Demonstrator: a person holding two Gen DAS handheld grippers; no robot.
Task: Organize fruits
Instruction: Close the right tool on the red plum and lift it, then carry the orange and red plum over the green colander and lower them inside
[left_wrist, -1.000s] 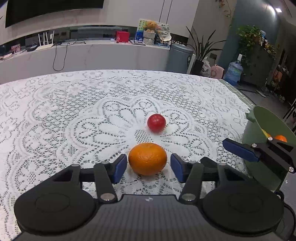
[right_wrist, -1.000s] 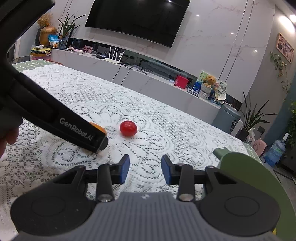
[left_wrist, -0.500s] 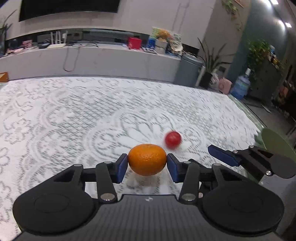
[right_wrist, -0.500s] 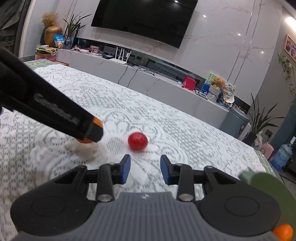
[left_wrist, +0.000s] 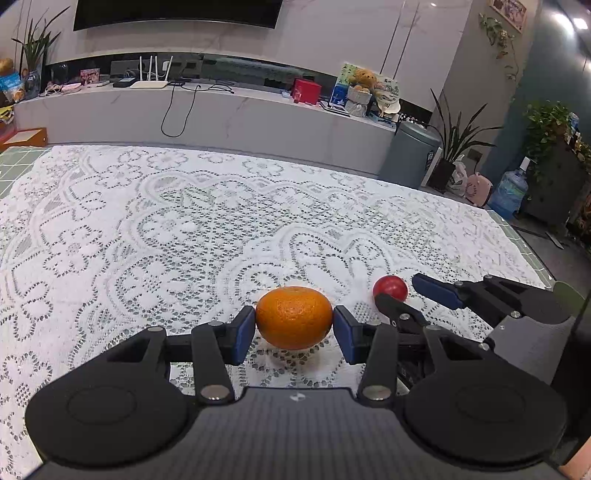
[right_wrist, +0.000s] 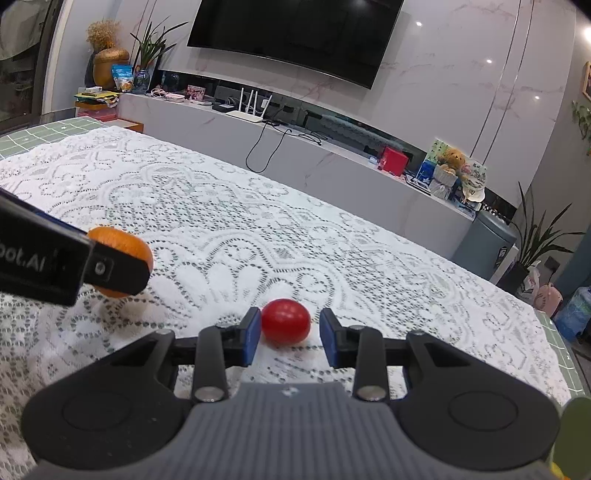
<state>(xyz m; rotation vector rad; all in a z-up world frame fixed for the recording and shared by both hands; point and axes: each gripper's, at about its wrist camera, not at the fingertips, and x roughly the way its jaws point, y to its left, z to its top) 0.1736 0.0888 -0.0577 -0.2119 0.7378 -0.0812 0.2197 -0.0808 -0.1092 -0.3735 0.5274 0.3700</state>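
Two fruits lie in play on the white lace tablecloth (left_wrist: 147, 229): an orange (left_wrist: 294, 317) and a small red tomato (right_wrist: 286, 321).

Low in the middle of the left wrist view, the left gripper (left_wrist: 294, 334) has its blue pads pressed against both sides of the orange, so the jaws are clamped on it. A shadow sits on the cloth just under the fruit, and it looks lifted slightly clear of the table, though the angle makes that hard to confirm. In the right wrist view the same orange shows at the left edge, partly covered by the black finger of the left gripper.

Low in the middle of the right wrist view, the right gripper (right_wrist: 289, 336) straddles the tomato. Its jaws stand apart: the left pad is touching or almost touching the fruit, while a clear gap remains between the fruit and the right pad. The tomato rests on the cloth. In the left wrist view that gripper reaches in from the lower right, with the tomato between its fingers, just right of the orange.

A green bowl (left_wrist: 569, 293) shows only as a sliver of rim at the right edge of the left wrist view, behind the right gripper. Across the top of both views run a long pale counter (left_wrist: 221, 114) and a dark television (right_wrist: 295, 33) on the wall.
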